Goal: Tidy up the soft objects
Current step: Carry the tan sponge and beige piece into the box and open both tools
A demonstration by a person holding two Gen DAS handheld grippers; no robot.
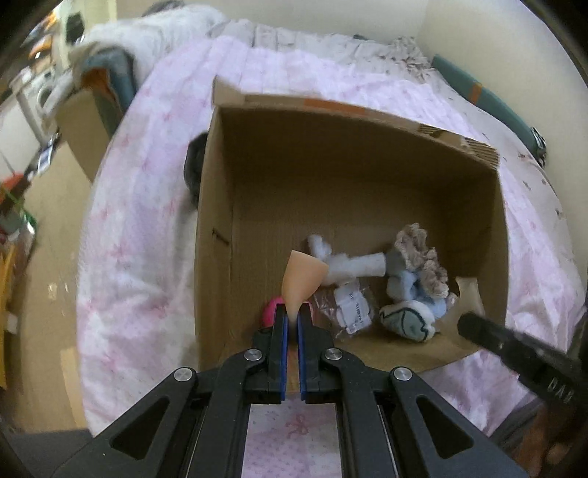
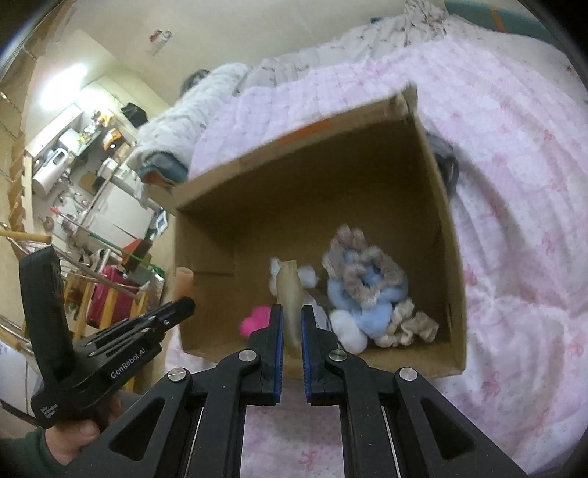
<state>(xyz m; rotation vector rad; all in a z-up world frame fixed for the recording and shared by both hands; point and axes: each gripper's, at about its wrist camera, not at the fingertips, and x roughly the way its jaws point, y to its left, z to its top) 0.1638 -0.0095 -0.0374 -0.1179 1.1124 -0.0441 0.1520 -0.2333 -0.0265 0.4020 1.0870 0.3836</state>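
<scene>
An open cardboard box [image 1: 220,206] stands on the pink bedspread and also shows in the right wrist view [image 2: 446,235]. Inside lie several soft things: a blue and beige fluffy bundle [image 1: 419,264] [image 2: 367,290], white fluff [image 1: 349,264], a pink ball [image 1: 272,310] [image 2: 253,320] and a bagged item [image 1: 349,303]. My left gripper [image 1: 292,312] is shut on a peach soft piece [image 1: 299,279] over the box's near edge. My right gripper [image 2: 292,316] is shut on a beige-tan soft piece [image 2: 290,294] over the box. The left gripper also shows at the right view's lower left [image 2: 176,312].
The pink bedspread [image 1: 147,206] surrounds the box. A dark object [image 1: 193,165] lies against the box's outer wall. White and grey bedding [image 1: 154,33] is piled at the bed's far end. Cluttered floor and furniture [image 2: 73,206] lie beside the bed.
</scene>
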